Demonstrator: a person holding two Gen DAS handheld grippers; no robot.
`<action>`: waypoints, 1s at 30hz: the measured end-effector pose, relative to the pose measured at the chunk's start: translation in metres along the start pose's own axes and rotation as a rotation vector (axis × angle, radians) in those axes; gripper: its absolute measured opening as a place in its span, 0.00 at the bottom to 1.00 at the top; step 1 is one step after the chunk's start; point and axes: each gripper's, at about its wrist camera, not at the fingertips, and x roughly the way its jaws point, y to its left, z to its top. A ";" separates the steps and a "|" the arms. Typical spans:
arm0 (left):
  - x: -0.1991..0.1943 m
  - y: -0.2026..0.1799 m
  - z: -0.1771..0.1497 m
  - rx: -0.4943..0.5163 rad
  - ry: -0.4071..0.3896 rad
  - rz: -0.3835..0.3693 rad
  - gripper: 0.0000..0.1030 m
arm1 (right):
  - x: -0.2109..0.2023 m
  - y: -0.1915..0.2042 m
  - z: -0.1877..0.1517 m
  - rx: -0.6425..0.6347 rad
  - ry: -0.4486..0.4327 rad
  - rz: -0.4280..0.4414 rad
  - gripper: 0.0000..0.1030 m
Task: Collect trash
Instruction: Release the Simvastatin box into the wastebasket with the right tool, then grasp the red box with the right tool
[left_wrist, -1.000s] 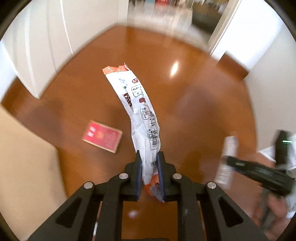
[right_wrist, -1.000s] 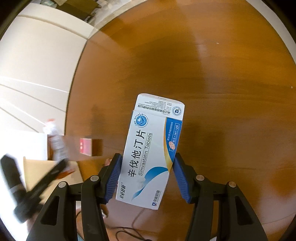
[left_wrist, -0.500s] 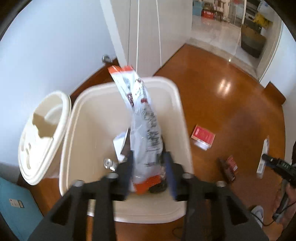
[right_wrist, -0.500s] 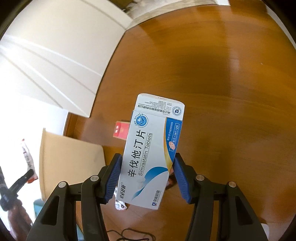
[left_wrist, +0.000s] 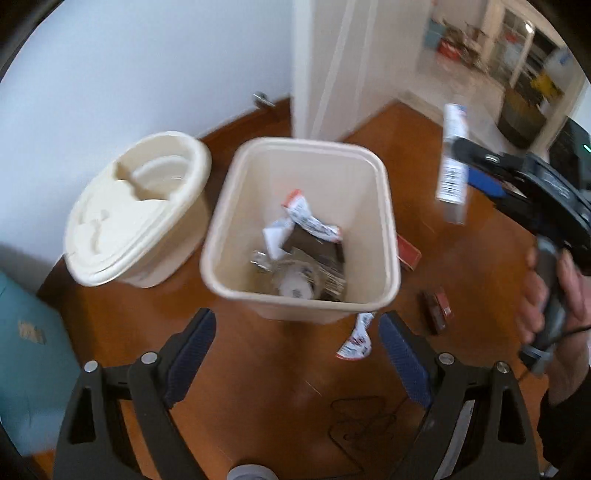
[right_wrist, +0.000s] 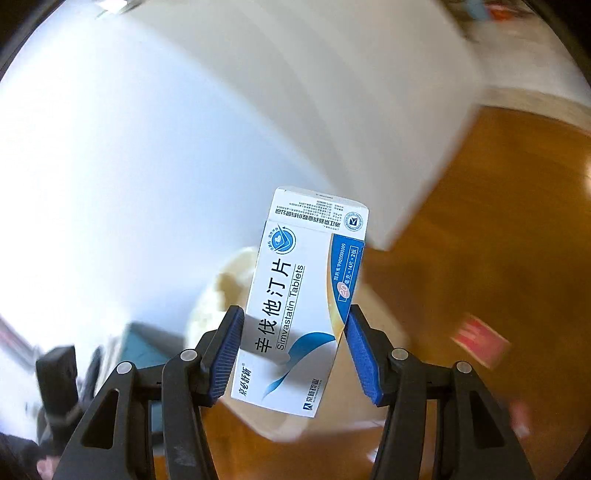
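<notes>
Cream plastic forms the open bin (left_wrist: 301, 225), which stands on the wooden floor (left_wrist: 258, 387) with its detached lid (left_wrist: 136, 206) leaning just beside it, leaving the mouth free for drops from above. Left claw (left_wrist: 295, 354) is spread wide and empty, poised above the near rim of the bin. Inside the bin a white-and-orange snack wrapper (left_wrist: 306, 218) lies on top of other crumpled packaging. Right claw (right_wrist: 295, 347) pinches a white-and-blue tablet box (right_wrist: 303, 295) across its narrow sides near the lower end, so most of the box projects forward, and the blurred cream rim behind it suggests the box is near the bin. In the left view the same box (left_wrist: 452, 173) hangs to the right of the bin mouth, not yet over it. Judged next requirement: centre the box over the opening before spreading the pads. Uncollected items lie on the floor: a red packet (left_wrist: 408, 253), a small dark-and-red pack (left_wrist: 437, 306) and a wrapper scrap (left_wrist: 358, 339) just beside the bin base
</notes>
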 end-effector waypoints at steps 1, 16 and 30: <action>-0.001 0.005 -0.001 -0.003 -0.008 0.009 0.88 | 0.016 0.015 0.001 -0.039 0.013 0.002 0.57; -0.020 -0.012 0.007 0.061 -0.144 -0.024 0.88 | 0.112 0.047 -0.048 -0.161 0.253 -0.116 0.67; -0.017 -0.113 0.002 0.311 -0.180 -0.121 0.88 | -0.027 -0.166 -0.088 -0.157 0.179 -0.565 0.80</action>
